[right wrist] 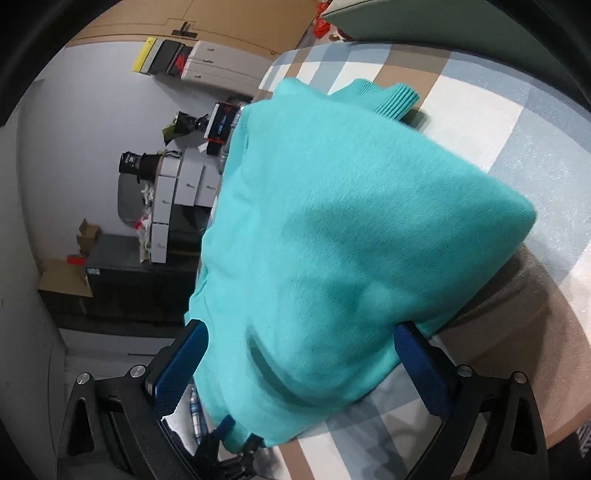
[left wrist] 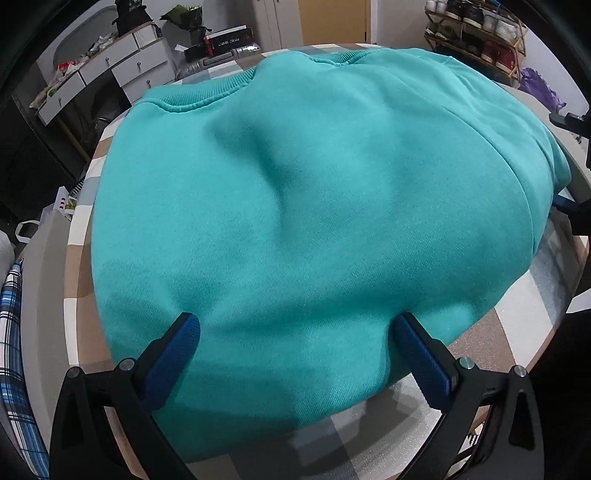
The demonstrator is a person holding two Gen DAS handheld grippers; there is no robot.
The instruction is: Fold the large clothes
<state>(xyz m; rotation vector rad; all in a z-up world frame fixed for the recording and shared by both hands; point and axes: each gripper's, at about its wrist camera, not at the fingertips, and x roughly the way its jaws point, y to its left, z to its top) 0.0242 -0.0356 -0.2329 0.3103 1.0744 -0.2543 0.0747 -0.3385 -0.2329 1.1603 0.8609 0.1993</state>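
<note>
A teal sweatshirt [left wrist: 314, 206] lies folded in a thick bundle on a round table with a checked cloth [left wrist: 517, 343]. Its ribbed hem runs along the far edge. My left gripper [left wrist: 295, 332] is open, its blue-padded fingers [left wrist: 173, 354] spread wide on either side of the bundle's near edge. In the right wrist view the same sweatshirt [right wrist: 340, 251] fills the middle. My right gripper [right wrist: 301, 339] is open too, its fingers [right wrist: 421, 365] straddling the near side of the cloth. The left gripper's tips [right wrist: 236, 435] show at the bottom of that view.
A white drawer unit [left wrist: 110, 70] with clutter stands behind the table at the left. A shoe rack [left wrist: 476, 33] stands at the back right. A plaid cloth [left wrist: 11, 350] hangs at the left edge. Dark cabinets and boxes [right wrist: 122, 280] lie beyond the table's edge.
</note>
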